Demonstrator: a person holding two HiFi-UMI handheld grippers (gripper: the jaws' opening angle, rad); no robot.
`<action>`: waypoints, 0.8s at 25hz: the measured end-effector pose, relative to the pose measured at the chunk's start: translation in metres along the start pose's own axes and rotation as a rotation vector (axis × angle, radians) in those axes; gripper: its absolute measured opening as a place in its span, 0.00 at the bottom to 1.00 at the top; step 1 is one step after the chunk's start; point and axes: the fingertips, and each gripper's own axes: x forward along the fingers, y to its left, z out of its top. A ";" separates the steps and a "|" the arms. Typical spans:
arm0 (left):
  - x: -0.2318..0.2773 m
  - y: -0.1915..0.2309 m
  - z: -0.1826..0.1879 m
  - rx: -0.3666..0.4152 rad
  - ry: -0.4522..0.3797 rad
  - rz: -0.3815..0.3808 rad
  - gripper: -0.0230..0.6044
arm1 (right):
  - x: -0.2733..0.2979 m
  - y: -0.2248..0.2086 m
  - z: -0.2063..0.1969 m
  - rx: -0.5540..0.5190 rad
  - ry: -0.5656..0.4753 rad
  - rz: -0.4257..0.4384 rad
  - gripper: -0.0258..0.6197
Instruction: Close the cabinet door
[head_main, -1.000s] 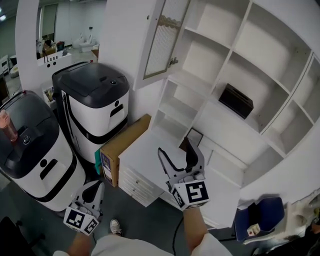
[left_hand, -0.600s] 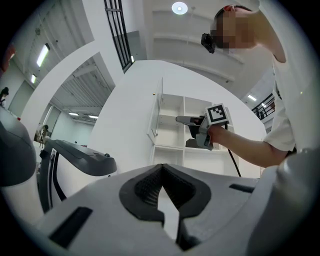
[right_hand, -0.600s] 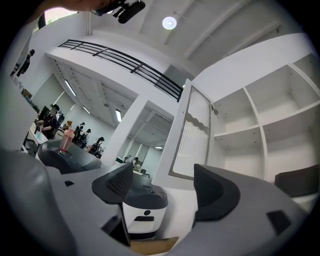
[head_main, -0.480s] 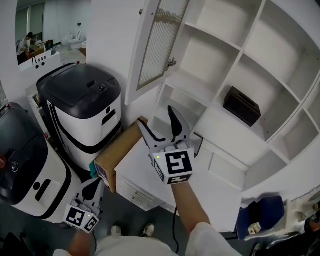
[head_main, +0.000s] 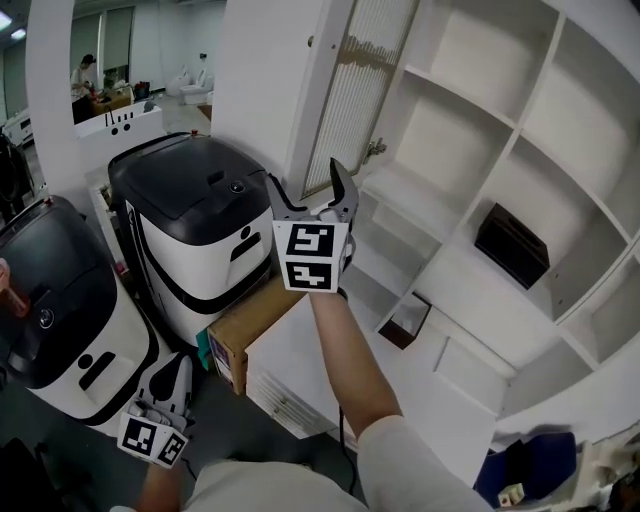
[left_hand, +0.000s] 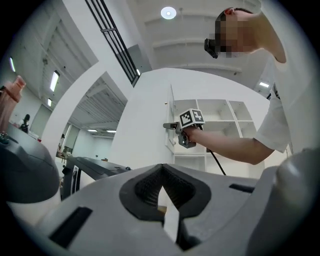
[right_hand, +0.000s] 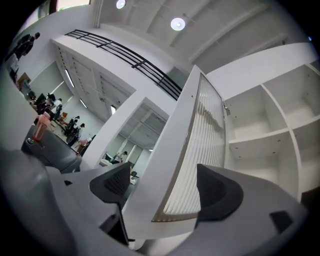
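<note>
The white cabinet door (head_main: 352, 95) with a ribbed glass panel stands swung open, with a small knob (head_main: 376, 148) on its edge. My right gripper (head_main: 305, 178) is raised to the door's lower corner. Its jaws are opening and straddle the bottom edge without pressing on it. In the right gripper view the door's corner (right_hand: 200, 150) sits between the two dark pads (right_hand: 116, 184). My left gripper (head_main: 176, 372) hangs low at the bottom left, its jaws together and holding nothing. The left gripper view shows the right gripper (left_hand: 172, 126) at the door's edge (left_hand: 170, 107).
White open shelves (head_main: 470, 150) fill the right side, with a black box (head_main: 512, 245) on one shelf. Two black-and-white machines (head_main: 195, 230) (head_main: 60, 310) stand at the left. A cardboard box (head_main: 255, 320) leans beside a low white drawer unit (head_main: 300, 370).
My right gripper has risen from over the low white unit up and left to the door's lower corner, with its jaws spreading wider. The left gripper stays low at the bottom left.
</note>
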 end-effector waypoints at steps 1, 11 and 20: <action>-0.005 0.005 -0.001 -0.001 0.003 0.018 0.04 | 0.008 -0.002 0.000 0.001 0.003 -0.022 0.62; -0.004 0.016 -0.017 -0.017 0.040 0.023 0.04 | 0.015 -0.008 -0.002 0.072 -0.006 -0.002 0.54; 0.029 -0.019 -0.031 -0.040 0.071 -0.117 0.04 | -0.055 -0.056 -0.006 0.073 -0.034 0.002 0.36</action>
